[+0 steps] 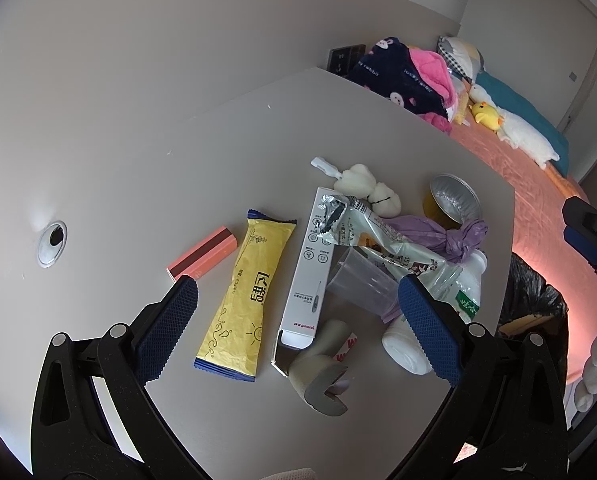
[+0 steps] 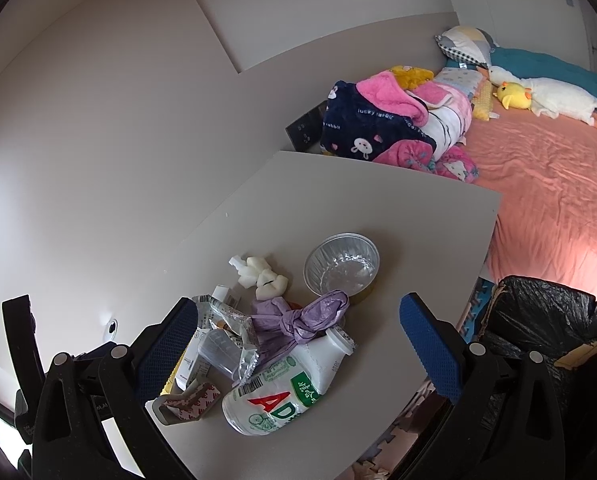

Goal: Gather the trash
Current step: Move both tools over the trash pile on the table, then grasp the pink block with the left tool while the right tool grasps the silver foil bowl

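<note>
Trash lies scattered on a grey table point(image 1: 146, 152). A yellow snack wrapper point(image 1: 247, 296), a pink box point(image 1: 202, 254), a long white carton point(image 1: 311, 268), a clear plastic cup point(image 1: 362, 284), a knotted purple bag point(image 1: 434, 234), a foil bowl point(image 1: 454, 200) and a white AD bottle point(image 2: 286, 388) are among it. My left gripper point(image 1: 298, 320) hovers open above the wrapper and carton, holding nothing. My right gripper point(image 2: 298, 344) hangs open over the bottle and purple bag point(image 2: 302, 320), also empty. A black-lined trash bin point(image 2: 546, 328) stands by the table's right edge.
A bed with a pink sheet point(image 2: 546, 184), blankets point(image 2: 382, 120) and plush toys point(image 2: 514, 94) lies beyond the table. A cable hole point(image 1: 52, 242) sits in the tabletop at left. A white wall runs behind. The right gripper's body point(image 1: 590, 232) shows at the left view's edge.
</note>
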Tool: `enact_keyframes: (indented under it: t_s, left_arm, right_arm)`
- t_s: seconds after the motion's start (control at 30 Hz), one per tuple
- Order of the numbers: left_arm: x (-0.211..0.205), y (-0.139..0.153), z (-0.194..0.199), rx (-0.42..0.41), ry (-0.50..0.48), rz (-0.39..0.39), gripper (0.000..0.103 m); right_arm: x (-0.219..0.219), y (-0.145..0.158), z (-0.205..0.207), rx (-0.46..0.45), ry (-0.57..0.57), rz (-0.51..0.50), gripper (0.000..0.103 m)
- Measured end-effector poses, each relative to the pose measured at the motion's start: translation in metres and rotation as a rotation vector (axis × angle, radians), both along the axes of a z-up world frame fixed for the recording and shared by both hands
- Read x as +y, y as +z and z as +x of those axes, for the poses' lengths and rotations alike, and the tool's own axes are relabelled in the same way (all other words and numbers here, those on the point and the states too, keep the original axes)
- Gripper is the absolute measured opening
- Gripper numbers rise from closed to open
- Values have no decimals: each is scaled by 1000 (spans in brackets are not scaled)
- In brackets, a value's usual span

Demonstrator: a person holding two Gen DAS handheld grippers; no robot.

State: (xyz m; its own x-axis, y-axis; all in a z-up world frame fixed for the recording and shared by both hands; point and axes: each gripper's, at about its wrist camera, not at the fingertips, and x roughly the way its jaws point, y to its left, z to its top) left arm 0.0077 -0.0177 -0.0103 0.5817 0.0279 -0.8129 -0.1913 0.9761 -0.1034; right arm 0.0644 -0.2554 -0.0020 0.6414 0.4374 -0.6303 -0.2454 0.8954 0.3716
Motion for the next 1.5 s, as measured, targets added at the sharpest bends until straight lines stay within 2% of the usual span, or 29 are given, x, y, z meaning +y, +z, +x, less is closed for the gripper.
enact_keyframes:
  t_s: [0.3, 0.53, 0.8, 0.97, 1.13, 1.23, 1.3, 1.5]
  left_arm:
    - [10, -6, 2, -3, 6, 6, 97]
    - [26, -16, 8, 22, 27, -17, 96]
    - [47, -30, 25, 58, 53, 60, 87]
    - [64, -40, 33, 75, 61, 45, 86]
    - [78, -47, 38, 98, 74, 75, 85]
    - [86, -51, 40, 114, 76, 80, 79]
    - [91, -57, 41, 129, 70, 71, 70]
    - [98, -63, 43, 140, 42, 79, 68]
  right_arm:
    - [-2, -10, 4, 30, -10, -1, 100]
    - [6, -14, 14, 18, -7, -51, 100]
    - [13, -25, 41, 37, -12, -100, 100]
    - [20, -31, 64, 52, -11, -125, 100]
    - [31, -40, 85, 67, -3, -171, 100]
    - [38, -49, 97, 85, 1, -214, 100]
    - [42, -57, 104, 98, 3, -238, 100]
    - [51, -76, 121, 143, 6, -308, 100]
